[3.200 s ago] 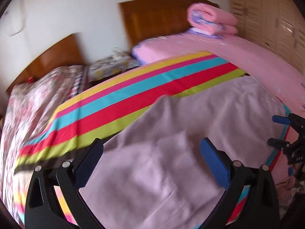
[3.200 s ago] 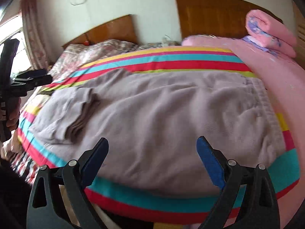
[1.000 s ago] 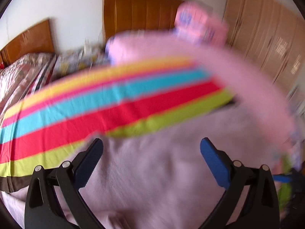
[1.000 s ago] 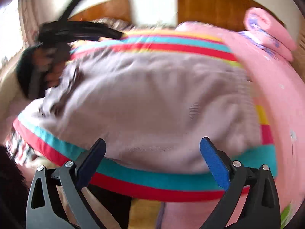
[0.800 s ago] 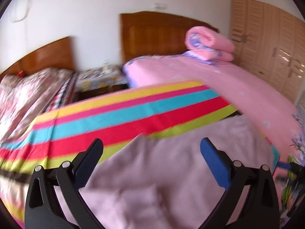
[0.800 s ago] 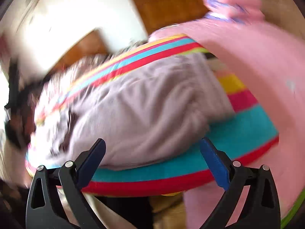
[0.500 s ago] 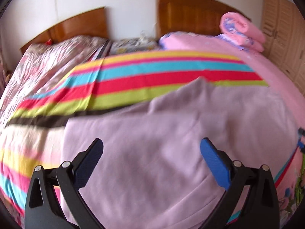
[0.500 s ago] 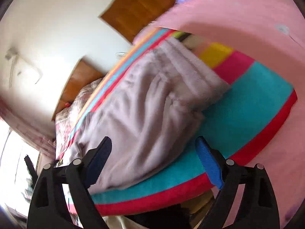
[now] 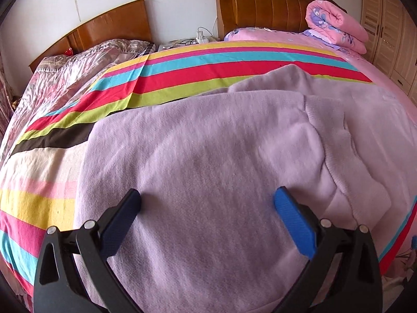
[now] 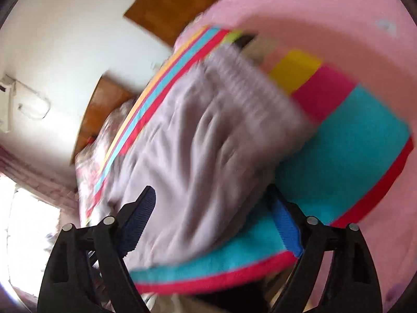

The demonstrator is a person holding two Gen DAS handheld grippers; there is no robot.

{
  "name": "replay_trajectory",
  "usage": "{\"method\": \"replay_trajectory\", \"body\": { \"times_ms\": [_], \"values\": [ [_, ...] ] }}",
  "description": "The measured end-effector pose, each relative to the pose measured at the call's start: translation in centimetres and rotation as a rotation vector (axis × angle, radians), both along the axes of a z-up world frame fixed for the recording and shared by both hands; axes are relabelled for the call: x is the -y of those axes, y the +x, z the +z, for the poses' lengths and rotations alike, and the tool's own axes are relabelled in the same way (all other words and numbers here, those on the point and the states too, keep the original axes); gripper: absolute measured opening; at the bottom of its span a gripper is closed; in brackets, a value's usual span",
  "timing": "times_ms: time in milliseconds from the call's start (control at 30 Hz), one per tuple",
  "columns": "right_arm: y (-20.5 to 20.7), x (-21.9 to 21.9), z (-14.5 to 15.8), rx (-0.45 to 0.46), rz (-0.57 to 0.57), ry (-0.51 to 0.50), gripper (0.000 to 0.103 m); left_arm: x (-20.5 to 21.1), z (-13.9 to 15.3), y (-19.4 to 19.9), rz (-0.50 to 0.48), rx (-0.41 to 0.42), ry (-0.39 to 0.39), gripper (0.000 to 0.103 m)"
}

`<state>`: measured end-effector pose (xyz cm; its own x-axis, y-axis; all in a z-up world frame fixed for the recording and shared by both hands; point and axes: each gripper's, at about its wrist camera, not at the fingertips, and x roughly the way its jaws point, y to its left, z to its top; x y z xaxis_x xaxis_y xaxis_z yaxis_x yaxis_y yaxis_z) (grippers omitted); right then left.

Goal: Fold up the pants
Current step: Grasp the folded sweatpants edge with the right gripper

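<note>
The pale lilac pants (image 9: 208,161) lay spread across the striped bedspread (image 9: 198,70), filling the near half of the left view, with one layer folded over another — its edge curving down the right side. The left gripper (image 9: 207,206) hung low over the cloth with its jaws wide apart and nothing between them; its fingers (image 9: 293,221) sat just above the fabric, though contact could not be told. Far behind stood two wooden headboards (image 9: 273,2), a rolled pink quilt (image 9: 336,26) at the far right, and a flowered cover (image 9: 70,70) on the left.

The right view was tilted and blurred. There the right gripper (image 10: 212,208) was also spread wide and empty, over the near edge of the pants (image 10: 198,140) — probably the waistband end, but the blur made that uncertain. A pink sheet (image 10: 325,15) lay to the right.
</note>
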<state>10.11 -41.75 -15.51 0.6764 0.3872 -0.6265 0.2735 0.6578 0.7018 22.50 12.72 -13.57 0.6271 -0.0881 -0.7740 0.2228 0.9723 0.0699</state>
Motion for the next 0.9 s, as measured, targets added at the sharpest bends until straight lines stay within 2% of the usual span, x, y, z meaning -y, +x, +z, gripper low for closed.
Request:
{"method": "replay_trajectory", "body": {
  "times_ms": [100,233,333,433,467,500,767,900],
  "values": [
    [-0.1,-0.2,0.0,0.009,-0.003,-0.006,0.076,0.0,-0.1,0.1,0.000,-0.002,-0.001,0.102],
    [0.9,1.2,-0.6,0.054,-0.099,0.038,0.074,0.0,-0.1,-0.1,0.001,-0.002,0.000,0.102],
    [1.5,-0.2,-0.1,0.022,-0.058,-0.028,0.072,0.2,0.0,-0.2,0.004,0.000,-0.002,0.102],
    [1.4,-1.1,-0.2,-0.019,-0.016,-0.068,0.047,0.3,0.0,-0.2,0.005,0.001,-0.005,0.102],
    [1.2,-0.9,-0.5,-0.028,-0.037,-0.070,0.032,0.3,0.0,-0.2,0.005,0.001,-0.005,0.102],
    [0.9,-0.6,-0.9,-0.018,-0.065,-0.049,0.030,0.3,0.0,-0.2,0.005,0.001,-0.005,0.102],
    [-1.1,-0.6,-1.8,0.087,-0.176,0.024,0.026,0.0,1.2,-1.2,0.023,0.034,0.011,0.102],
    [-1.7,-0.7,-1.7,0.112,-0.217,0.018,0.025,-1.1,4.2,-3.3,0.022,0.117,-0.056,0.102]
  ]
}}
